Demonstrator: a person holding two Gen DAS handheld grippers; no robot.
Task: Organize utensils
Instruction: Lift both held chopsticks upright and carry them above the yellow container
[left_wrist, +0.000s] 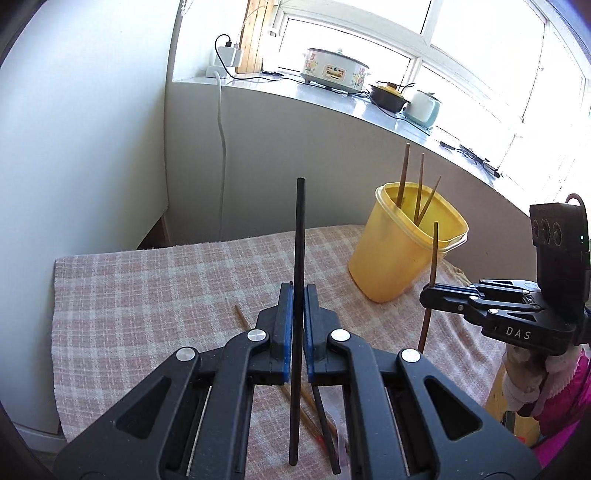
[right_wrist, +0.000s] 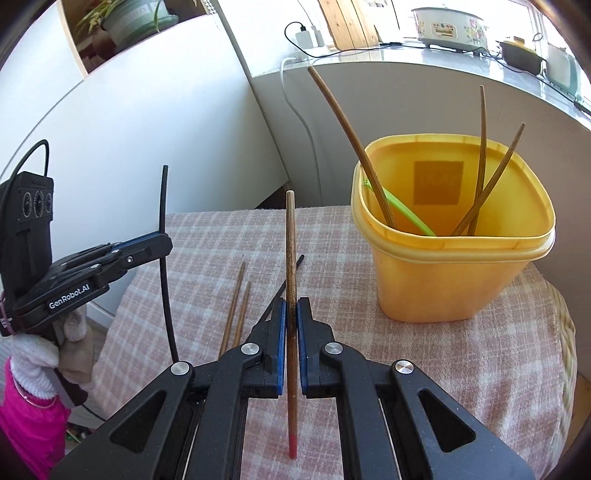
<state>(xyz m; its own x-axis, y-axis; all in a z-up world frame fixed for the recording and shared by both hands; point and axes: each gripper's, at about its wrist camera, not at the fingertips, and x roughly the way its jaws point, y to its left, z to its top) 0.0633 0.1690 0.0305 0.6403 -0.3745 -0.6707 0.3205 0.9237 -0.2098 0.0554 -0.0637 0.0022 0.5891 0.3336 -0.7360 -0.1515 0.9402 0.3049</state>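
My left gripper (left_wrist: 298, 291) is shut on a black chopstick (left_wrist: 299, 236), held upright above the checked cloth; it also shows in the right wrist view (right_wrist: 162, 240). My right gripper (right_wrist: 291, 306) is shut on a brown wooden chopstick (right_wrist: 290, 240) with a red tip, also upright; it shows in the left wrist view (left_wrist: 430, 288) just right of the yellow tub (left_wrist: 402, 247). The yellow tub (right_wrist: 454, 273) holds three brown chopsticks (right_wrist: 480, 155) and a green utensil (right_wrist: 406, 210). Two brown chopsticks (right_wrist: 236, 310) and a black one (right_wrist: 291, 269) lie on the cloth.
The table is covered by a pink checked cloth (left_wrist: 155, 295). A white wall and a cabinet stand at the left. A sill behind holds a cooker (left_wrist: 334, 70), a dark pot (left_wrist: 388, 98) and cables. The table's right edge drops off beside the tub.
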